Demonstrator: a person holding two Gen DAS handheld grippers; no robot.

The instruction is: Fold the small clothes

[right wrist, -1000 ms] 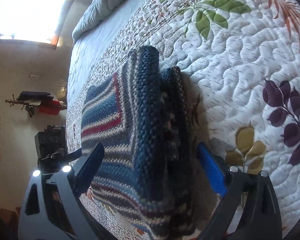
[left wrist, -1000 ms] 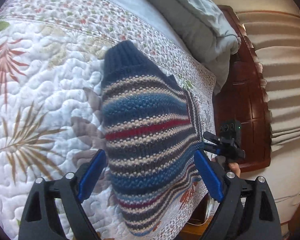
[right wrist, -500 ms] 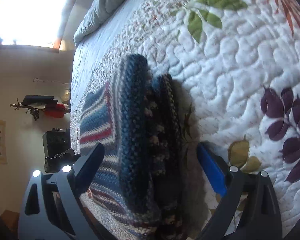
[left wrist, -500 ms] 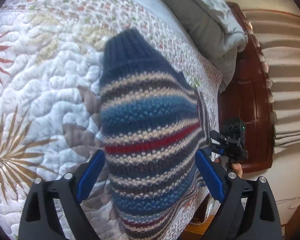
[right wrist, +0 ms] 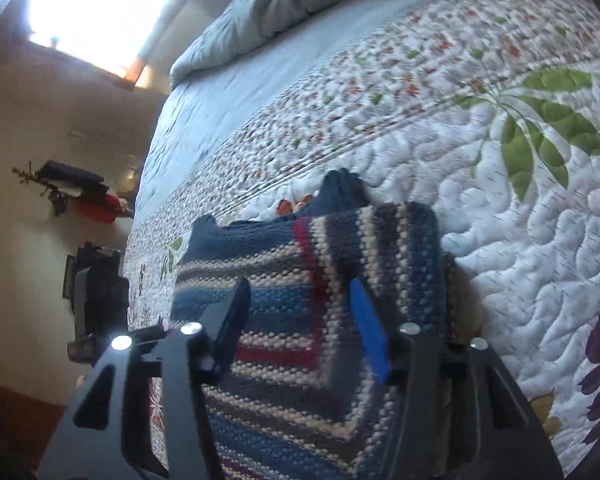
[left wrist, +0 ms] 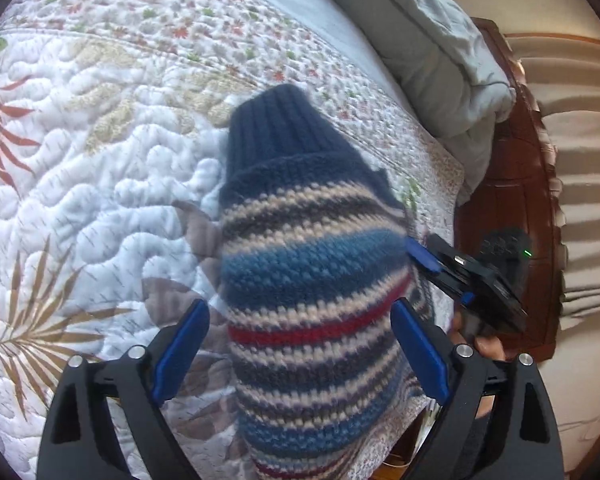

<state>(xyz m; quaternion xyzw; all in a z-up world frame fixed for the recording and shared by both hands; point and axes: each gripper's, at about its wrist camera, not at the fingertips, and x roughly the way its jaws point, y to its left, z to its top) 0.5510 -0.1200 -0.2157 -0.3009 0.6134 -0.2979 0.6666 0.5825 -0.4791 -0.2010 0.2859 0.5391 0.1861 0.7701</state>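
Lying between the spread left claw (left wrist: 300, 344) fingers: striped sweater (left wrist: 308, 280).

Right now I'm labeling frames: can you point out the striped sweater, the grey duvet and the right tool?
striped sweater (left wrist: 312, 276): left wrist view, on its blue stripe.
grey duvet (right wrist: 260, 12): right wrist view, on its bunched folds.
right tool (right wrist: 300, 312): right wrist view, midway between its fingertips, over the sweater.

Leaf-print quilt (left wrist: 100, 200), grey duvet (left wrist: 432, 52), wooden footboard (left wrist: 512, 216).
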